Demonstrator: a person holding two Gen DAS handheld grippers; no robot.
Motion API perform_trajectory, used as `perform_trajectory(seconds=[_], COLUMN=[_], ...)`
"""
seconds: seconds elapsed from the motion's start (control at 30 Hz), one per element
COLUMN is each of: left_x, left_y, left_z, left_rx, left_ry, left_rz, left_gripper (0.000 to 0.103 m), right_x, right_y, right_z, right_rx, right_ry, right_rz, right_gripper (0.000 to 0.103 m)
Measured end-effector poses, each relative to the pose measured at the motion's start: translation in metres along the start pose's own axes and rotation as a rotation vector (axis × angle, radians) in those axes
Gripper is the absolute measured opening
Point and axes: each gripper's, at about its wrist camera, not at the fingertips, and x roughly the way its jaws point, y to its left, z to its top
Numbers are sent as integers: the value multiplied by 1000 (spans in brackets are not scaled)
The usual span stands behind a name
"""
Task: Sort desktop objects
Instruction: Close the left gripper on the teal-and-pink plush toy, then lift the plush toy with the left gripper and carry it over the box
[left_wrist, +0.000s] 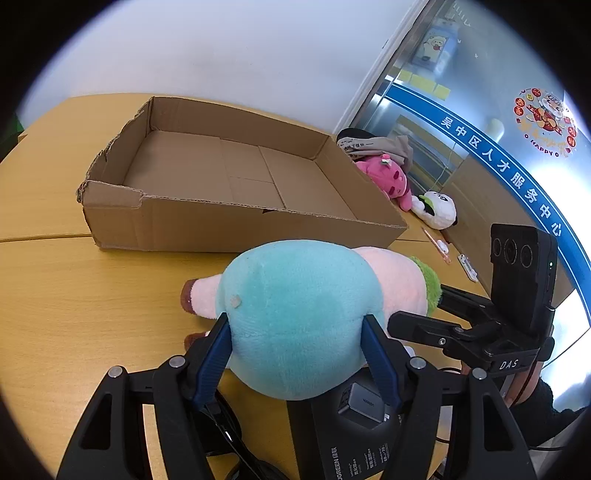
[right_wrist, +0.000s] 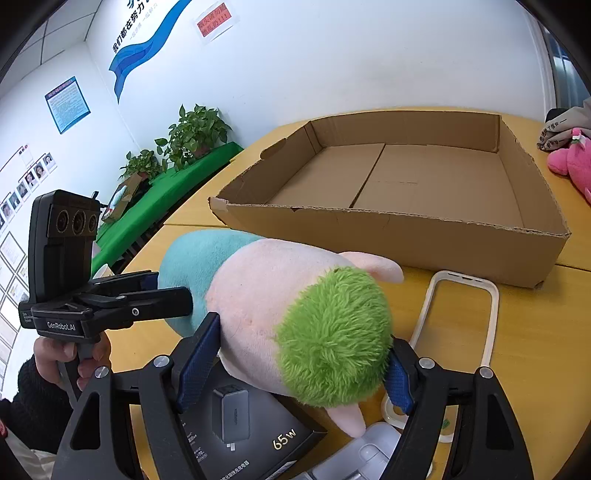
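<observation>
Charger box (right_wrist: 229, 424) half-hidden under plush toy (right_wrist: 295, 314)

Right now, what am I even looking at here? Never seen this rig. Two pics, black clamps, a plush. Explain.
There is no robot. A person holds two handheld grippers, each with a fisheye camera looking along its jaws. One picture comes from the left gripper, the other from the right gripper; each also shows the other gripper from the side.

Both are closed on the same plush toy: the left squeezes its teal end, the right its pink body by the green tuft. Behind it on the yellow table sits an empty cardboard box, likely the sorting bin. Also there: a black 65 W charger box, a white phone case, a tape roll, a pink plush and a white plush.
</observation>
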Motion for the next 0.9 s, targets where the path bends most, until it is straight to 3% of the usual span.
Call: perform_trajectory(seconds=[0.5, 0.9], left_x=[8, 10], left_y=[6, 29], left_z=[-1, 9], left_rx=[-7, -43], left_ry=[16, 7], left_rz=[3, 65], left_gripper=[68, 68], right_x=[8, 37], right_y=[-6, -9], right_z=[-3, 15], right_rx=[10, 16], right_ry=[24, 34], right_rz=[0, 44], right_gripper=[83, 86])
